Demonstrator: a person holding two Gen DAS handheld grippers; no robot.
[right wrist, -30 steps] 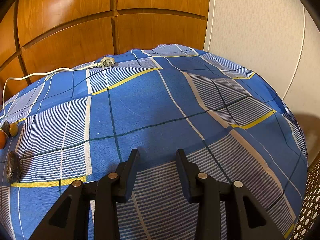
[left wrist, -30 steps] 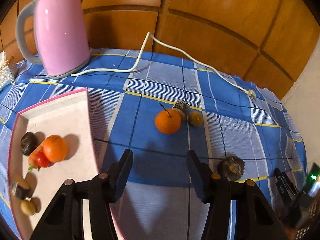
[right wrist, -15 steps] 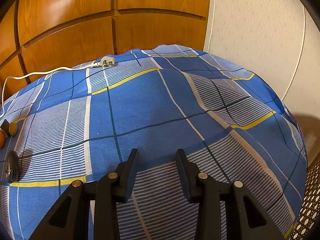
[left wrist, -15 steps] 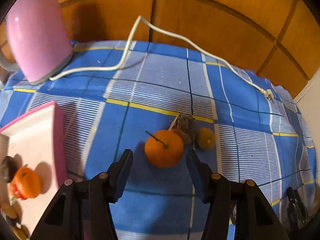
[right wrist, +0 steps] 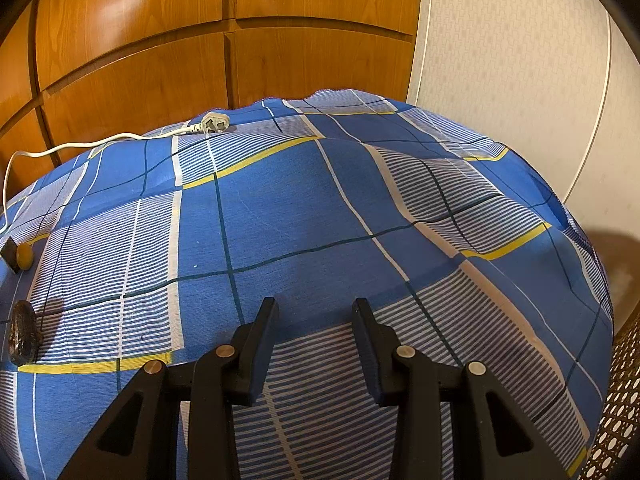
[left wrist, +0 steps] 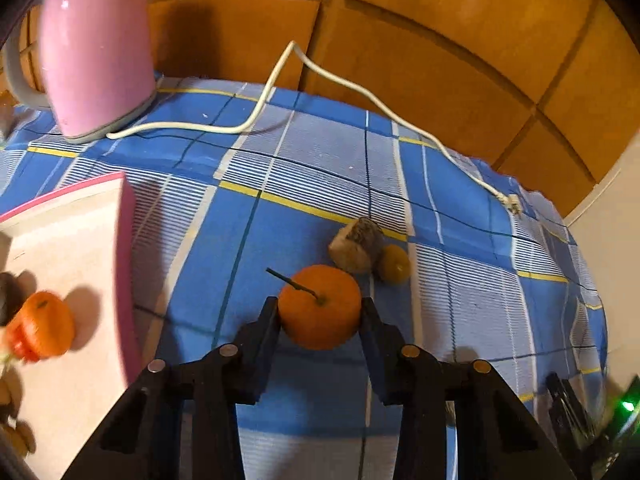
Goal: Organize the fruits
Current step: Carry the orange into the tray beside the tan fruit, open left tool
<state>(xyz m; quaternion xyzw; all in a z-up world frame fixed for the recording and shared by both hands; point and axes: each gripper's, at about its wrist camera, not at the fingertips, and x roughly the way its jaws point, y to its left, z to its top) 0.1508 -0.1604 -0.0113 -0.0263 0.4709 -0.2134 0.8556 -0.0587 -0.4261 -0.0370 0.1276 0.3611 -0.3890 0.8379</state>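
At lower centre of the left view, the left gripper (left wrist: pixel 320 312) is closing on the orange (left wrist: pixel 319 306), both pads touching its sides on the cloth (left wrist: pixel 280 168). Just behind lie a brown piece (left wrist: pixel 356 245) and a small yellow fruit (left wrist: pixel 394 264). At left, the tray (left wrist: pixel 80 240) is cut off, its fruits blurred. The right gripper (right wrist: pixel 314 312) stands spread over bare cloth, holding nothing.
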